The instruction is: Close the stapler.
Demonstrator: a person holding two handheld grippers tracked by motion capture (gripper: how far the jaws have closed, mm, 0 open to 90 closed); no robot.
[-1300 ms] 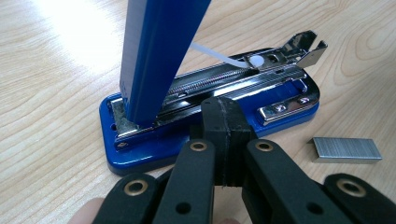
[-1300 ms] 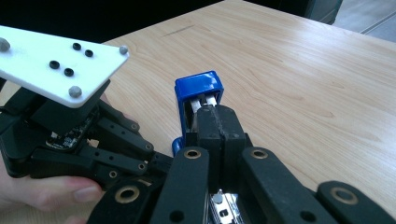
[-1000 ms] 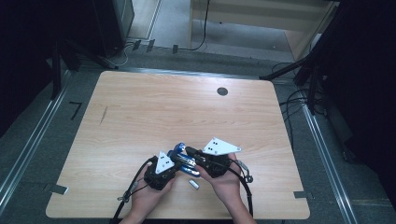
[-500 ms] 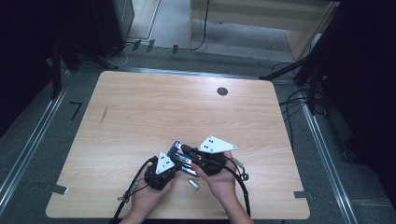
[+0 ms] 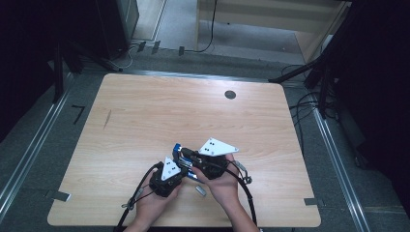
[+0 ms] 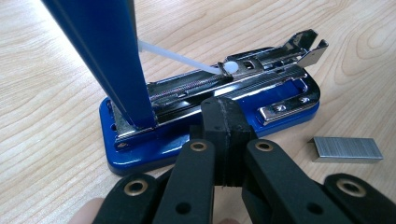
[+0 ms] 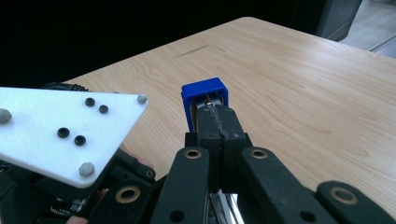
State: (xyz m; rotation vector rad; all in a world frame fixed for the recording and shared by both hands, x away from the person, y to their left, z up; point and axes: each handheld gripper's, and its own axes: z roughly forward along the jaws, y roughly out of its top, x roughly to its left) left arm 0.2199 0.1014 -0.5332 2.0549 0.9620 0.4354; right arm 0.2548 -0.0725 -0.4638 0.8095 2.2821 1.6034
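So the blue stapler (image 6: 210,116) sits open near the front edge of the desk (image 5: 145,111), lid swung up. The left tongs (image 6: 223,135) are pinched together, tips at the stapler's base, seemingly pinning it. The right tongs (image 7: 218,123) look clamped on the raised lid's end. Looks like a reload — the magazine's exposed and a staple strip (image 6: 346,149) lies just beside it. Next move likely needs one pair freed to grab that strip.
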